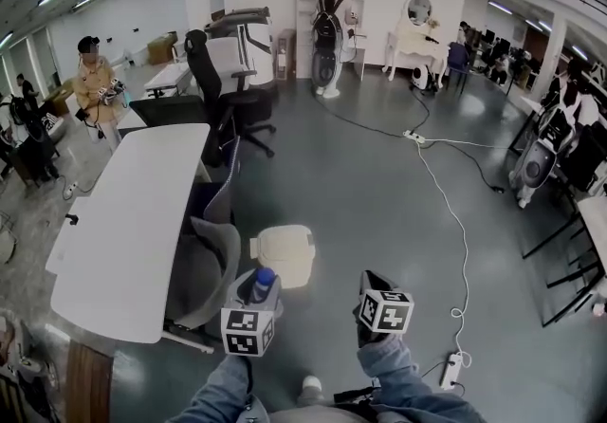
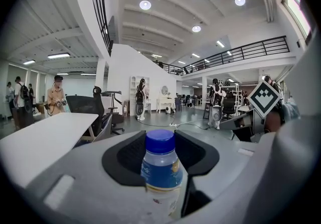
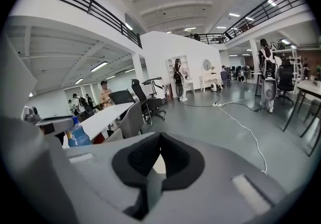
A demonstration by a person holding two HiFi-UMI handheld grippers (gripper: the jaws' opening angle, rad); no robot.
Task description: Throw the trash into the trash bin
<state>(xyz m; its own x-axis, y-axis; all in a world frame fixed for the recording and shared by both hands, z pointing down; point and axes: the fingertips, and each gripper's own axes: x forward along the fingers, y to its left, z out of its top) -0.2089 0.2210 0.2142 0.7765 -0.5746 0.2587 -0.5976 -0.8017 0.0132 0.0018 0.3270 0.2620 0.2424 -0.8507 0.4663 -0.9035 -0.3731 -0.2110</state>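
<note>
Left gripper (image 1: 254,296), lower centre of the head view: fingers clamped on an upright clear plastic bottle with blue cap and blue label (image 2: 161,168). Right gripper (image 3: 158,160), just right of it: fingers closed together, nothing between. Cream-coloured lidded trash bin (image 1: 285,255): on the grey floor (image 1: 379,193), mid-frame, just above both grippers. Long white tabletop (image 1: 133,222): left side.

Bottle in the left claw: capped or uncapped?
Capped. The blue cap sits on the bottle, which stands upright, gripped in the left claw.
</note>
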